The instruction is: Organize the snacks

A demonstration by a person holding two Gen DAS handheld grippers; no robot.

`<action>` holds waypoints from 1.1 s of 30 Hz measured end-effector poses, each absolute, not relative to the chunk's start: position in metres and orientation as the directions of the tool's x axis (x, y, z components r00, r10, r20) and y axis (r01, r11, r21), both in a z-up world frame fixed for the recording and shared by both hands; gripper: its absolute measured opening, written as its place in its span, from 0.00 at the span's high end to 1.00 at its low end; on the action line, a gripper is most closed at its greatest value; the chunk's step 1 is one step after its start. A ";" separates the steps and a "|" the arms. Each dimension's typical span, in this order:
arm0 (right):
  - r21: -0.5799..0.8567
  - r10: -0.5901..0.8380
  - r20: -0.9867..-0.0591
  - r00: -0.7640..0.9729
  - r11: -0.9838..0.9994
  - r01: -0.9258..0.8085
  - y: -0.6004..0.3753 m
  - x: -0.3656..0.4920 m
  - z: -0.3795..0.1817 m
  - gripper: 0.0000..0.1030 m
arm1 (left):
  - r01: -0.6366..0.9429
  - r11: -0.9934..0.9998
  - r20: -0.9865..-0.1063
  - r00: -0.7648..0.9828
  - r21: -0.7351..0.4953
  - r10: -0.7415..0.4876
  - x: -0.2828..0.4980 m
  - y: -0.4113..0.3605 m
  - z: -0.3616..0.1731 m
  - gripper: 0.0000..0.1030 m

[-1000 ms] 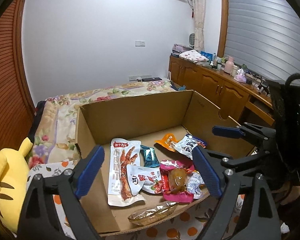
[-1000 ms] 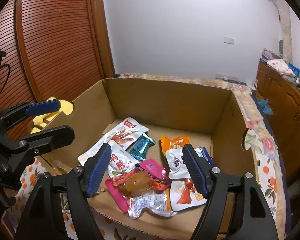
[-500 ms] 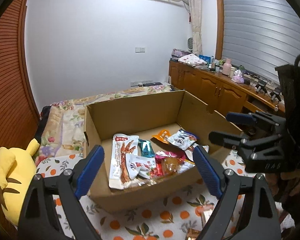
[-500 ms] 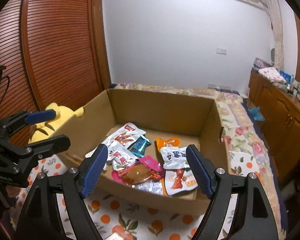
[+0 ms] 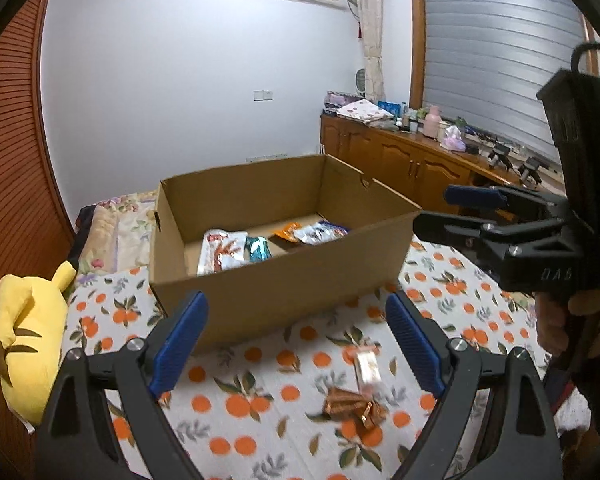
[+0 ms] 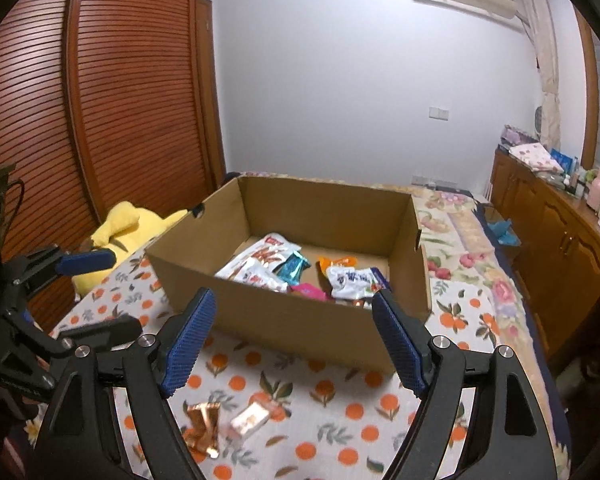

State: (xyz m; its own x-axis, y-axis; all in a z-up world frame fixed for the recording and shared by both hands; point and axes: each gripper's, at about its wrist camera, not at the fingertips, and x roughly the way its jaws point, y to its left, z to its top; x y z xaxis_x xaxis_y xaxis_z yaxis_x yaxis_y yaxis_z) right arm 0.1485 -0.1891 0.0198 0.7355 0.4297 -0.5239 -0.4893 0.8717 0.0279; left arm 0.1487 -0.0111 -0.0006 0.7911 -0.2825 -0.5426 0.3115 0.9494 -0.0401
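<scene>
Left wrist view: box [image 5: 284, 280] on cloth [image 5: 260, 392] holds snack packets [image 5: 222, 254]; two wrappers [image 5: 356, 402] lie outside, before it. Left gripper [image 5: 296, 344] and right gripper [image 6: 296, 340] gape wide, empty.

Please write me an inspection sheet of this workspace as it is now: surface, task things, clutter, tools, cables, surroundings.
Surface: orange-patterned cloth, spread flat.
Job's things: brown cardboard box holding several snack packets; copper foil wrappers and a pale small packet lie on the cloth outside it.
Clutter: yellow plush toy at the left edge.
Grippers: left tool open, holding nothing; right tool open, holding nothing.
Cables: black cable on the right tool's body.
Surroundings: floral bedding, wooden cabinets, louvred wooden doors.
</scene>
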 end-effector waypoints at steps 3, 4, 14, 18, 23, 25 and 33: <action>0.033 0.434 -0.533 0.727 0.869 -0.494 -0.191 0.137 0.015 0.20 | 0.318 0.947 -0.556 0.777 -0.056 -0.294 0.140 -0.015 -0.009 0.12; 0.033 0.434 -0.536 0.724 0.868 -0.496 -0.191 0.133 0.013 0.20 | 0.318 0.946 -0.564 0.772 -0.059 -0.294 0.138 -0.017 -0.013 0.12; 0.052 0.434 -0.583 0.687 0.863 -0.502 -0.193 0.119 -0.015 0.20 | 0.315 0.946 -0.637 0.713 -0.080 -0.292 0.136 -0.034 -0.055 0.12; 0.063 0.430 -0.602 0.673 0.866 -0.497 -0.196 0.118 -0.027 0.21 | 0.312 0.946 -0.672 0.684 -0.083 -0.285 0.139 -0.043 -0.073 0.12; 0.070 0.426 -0.616 0.662 0.867 -0.493 -0.196 0.118 -0.035 0.21 | 0.309 0.947 -0.696 0.662 -0.083 -0.277 0.142 -0.050 -0.089 0.12; 0.071 0.425 -0.618 0.661 0.868 -0.491 -0.196 0.118 -0.037 0.21 | 0.303 0.949 -0.703 0.656 -0.085 -0.272 0.144 -0.050 -0.094 0.12; 0.082 0.421 -0.634 0.648 0.871 -0.485 -0.197 0.121 -0.047 0.21 | 0.276 0.956 -0.730 0.633 -0.097 -0.256 0.150 -0.045 -0.106 0.12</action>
